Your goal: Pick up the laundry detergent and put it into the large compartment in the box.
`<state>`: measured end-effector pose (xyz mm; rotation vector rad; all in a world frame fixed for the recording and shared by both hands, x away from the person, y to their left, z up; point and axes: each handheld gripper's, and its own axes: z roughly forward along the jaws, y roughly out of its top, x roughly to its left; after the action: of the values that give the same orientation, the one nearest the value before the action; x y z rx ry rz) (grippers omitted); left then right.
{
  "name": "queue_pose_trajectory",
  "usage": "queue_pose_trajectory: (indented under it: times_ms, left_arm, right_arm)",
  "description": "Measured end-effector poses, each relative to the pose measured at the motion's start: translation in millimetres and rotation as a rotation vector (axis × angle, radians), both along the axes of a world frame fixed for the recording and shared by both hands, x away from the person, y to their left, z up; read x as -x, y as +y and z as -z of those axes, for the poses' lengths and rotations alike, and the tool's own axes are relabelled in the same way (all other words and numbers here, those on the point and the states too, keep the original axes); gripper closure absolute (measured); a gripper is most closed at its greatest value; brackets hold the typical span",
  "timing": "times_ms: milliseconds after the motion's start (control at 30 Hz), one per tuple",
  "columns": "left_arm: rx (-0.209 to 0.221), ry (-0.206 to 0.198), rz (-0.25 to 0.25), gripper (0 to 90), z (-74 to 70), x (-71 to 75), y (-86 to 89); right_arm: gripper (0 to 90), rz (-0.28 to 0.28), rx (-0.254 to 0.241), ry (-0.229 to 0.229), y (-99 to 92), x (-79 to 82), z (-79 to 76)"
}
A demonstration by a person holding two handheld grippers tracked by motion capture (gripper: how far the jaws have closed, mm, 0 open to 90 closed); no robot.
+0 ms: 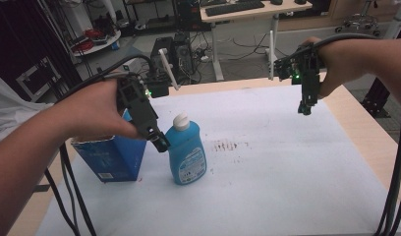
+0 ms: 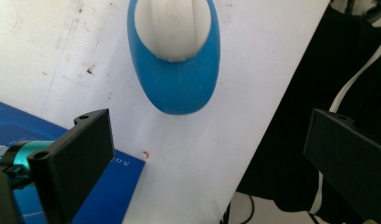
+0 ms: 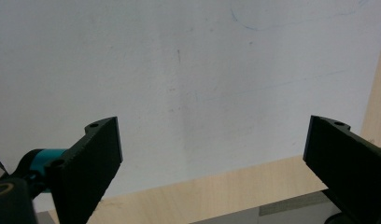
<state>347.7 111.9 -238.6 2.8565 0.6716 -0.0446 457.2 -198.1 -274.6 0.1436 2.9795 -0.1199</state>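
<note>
While the blue box [image 1: 112, 157] stands at the left of the white sheet [image 1: 267, 187], the left gripper [image 1: 159, 141] hangs over it, tips close beside the blue bottle [image 1: 187, 155] just to the box's right. Its jaws are spread wide and grasp nothing; in the left gripper view the bottle [image 2: 175, 65], with its white cap [image 2: 172, 28], sits ahead of the gap and the box corner [image 2: 111, 191] lies beneath the left jaw. Faint reddish marks [image 1: 229, 145] dot the sheet right of the bottle. At the far right, the right gripper [image 1: 305, 108] is held above the sheet, jaws wide apart and empty, over the sheet's edge and the wooden table [image 3: 216, 196].
</note>
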Motion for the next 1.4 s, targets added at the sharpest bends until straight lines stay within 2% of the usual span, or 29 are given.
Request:
queue_pose_trajectory:
  times_ms: [133, 400, 567, 600, 1067, 1400]
  left_arm:
    - [0.001, 0.006, -0.019, 1.7, 1.8, -2.6, -7.5]
    - [-0.029, 0.020, -0.043, 1.7, 13.4, -11.2, -21.8]
    - [-0.046, 0.025, -0.041, 1.7, 18.6, -14.7, -26.2]
    - [-0.050, 0.023, -0.048, 1.7, 24.0, -18.8, -30.2]
    - [-0.050, 0.023, -0.077, 1.7, 49.0, -33.6, -37.6]
    - [-0.056, 0.019, -0.080, 1.7, 58.3, -32.6, -42.3]
  right_arm:
    - [3.5, 0.001, -0.011, -0.006, 0.8, 0.9, -2.4]
    - [3.5, 0.000, -0.014, -0.007, 1.6, 2.4, -3.0]
    - [3.5, -0.005, -0.013, -0.011, 1.9, 2.3, -2.7]
    - [3.5, -0.005, -0.012, -0.012, 2.2, 2.5, -2.8]
    - [3.5, -0.003, -0.003, -0.008, 0.5, -0.4, 0.1]
    - [3.5, -0.006, 0.002, -0.009, 3.0, -1.5, 2.2]
